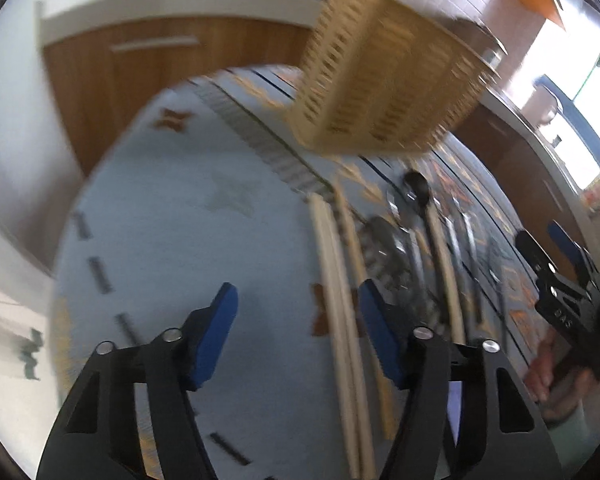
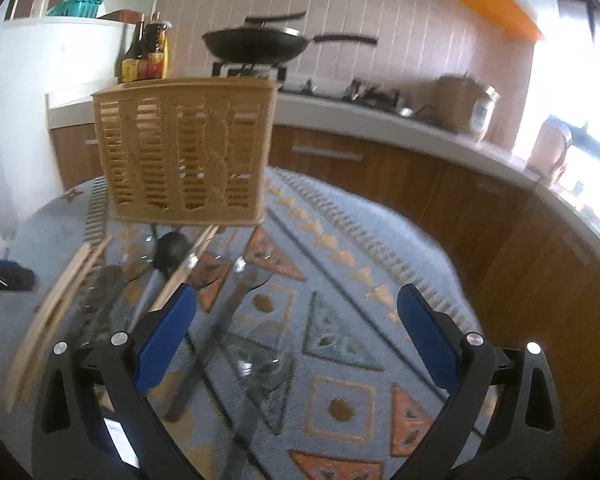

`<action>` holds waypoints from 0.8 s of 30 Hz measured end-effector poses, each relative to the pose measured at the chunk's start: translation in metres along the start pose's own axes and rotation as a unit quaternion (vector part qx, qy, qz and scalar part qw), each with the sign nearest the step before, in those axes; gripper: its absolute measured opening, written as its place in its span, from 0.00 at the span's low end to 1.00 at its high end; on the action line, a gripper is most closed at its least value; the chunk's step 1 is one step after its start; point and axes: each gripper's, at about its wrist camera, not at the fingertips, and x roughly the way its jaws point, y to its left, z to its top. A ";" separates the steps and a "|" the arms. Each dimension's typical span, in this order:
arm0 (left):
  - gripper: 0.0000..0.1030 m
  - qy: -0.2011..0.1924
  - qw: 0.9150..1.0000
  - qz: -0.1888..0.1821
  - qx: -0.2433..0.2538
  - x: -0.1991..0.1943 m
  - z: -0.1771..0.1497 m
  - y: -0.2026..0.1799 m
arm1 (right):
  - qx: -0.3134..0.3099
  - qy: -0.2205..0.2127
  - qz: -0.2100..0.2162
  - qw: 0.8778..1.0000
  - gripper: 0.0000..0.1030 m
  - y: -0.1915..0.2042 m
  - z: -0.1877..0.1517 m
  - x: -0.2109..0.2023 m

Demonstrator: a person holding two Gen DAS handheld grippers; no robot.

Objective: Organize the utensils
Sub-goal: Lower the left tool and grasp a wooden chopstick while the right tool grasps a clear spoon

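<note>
Utensils [image 2: 148, 280] lie blurred, seemingly chopsticks and spoons, at nine o'clock of the right tongs [image 2: 296, 320]. Both tongs, left tongs [image 1: 296, 320] included, stand spread and pinch nothing. Basket [image 2: 184, 152] stands at twelve on the tabletop [image 2: 340, 264].

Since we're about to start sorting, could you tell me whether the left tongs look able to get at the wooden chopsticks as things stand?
Probably yes. The left tongs are open and empty, and the wooden chopsticks lie uncovered on the cloth just beside the right-hand finger, with nothing between them.
</note>
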 end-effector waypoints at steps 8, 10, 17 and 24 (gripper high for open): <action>0.45 0.035 0.992 0.096 0.069 0.025 0.011 -0.025 | 0.007 0.037 0.029 0.999 0.69 -0.019 0.012 -0.002; 0.45 0.039 0.992 0.097 0.069 0.023 0.013 -0.023 | 0.008 0.044 0.030 0.999 0.68 -0.022 0.012 0.000; 0.41 0.054 0.991 0.100 0.068 0.020 0.016 -0.017 | 0.026 0.097 0.047 0.994 0.67 -0.034 0.008 0.015; 0.42 0.061 0.987 0.119 0.084 0.030 0.020 -0.030 | 0.022 0.116 0.038 0.992 0.67 -0.036 0.007 0.018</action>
